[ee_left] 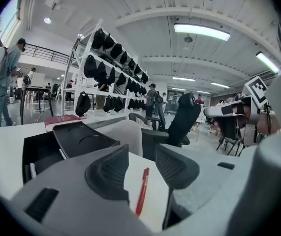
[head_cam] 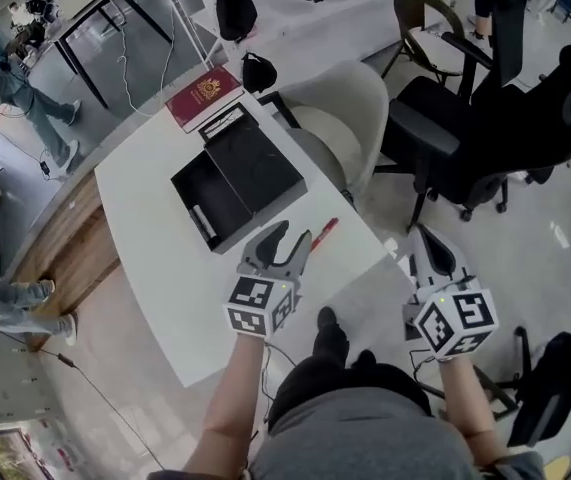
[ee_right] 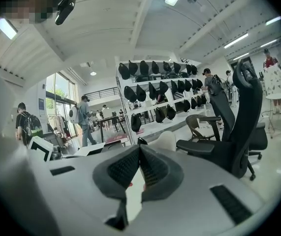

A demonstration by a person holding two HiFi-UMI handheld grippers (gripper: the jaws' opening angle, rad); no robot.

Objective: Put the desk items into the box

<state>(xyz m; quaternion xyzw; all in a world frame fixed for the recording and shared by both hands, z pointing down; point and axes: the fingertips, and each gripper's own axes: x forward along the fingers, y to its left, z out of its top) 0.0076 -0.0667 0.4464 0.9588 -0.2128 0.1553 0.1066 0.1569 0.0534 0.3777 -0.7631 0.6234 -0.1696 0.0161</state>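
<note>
The red pen (head_cam: 323,231) lies flat on the white worktop (head_cam: 155,268), right of centre frame, near the worktop's right edge. The left tool (head_cam: 293,233) sits just below-left of the pen, jaws open, the pen ahead of the gap and not gripped. The open black box (head_cam: 215,188) stands up-left of the pen; a red booklet (head_cam: 203,96) lies beyond it. The right tool (head_cam: 427,243), lower right, is off the worktop, jaws closed and empty.

White desk (head_cam: 145,268) at frame centre; black office chair (head_cam: 485,138) upper right, beige chair (head_cam: 340,108) beside it. Shelf rack (ee_left: 97,89) of black bags (ee_left: 90,66) behind. Ceiling strip lights (ee_left: 202,32) lit; grey floor (head_cam: 115,68) upper left.
</note>
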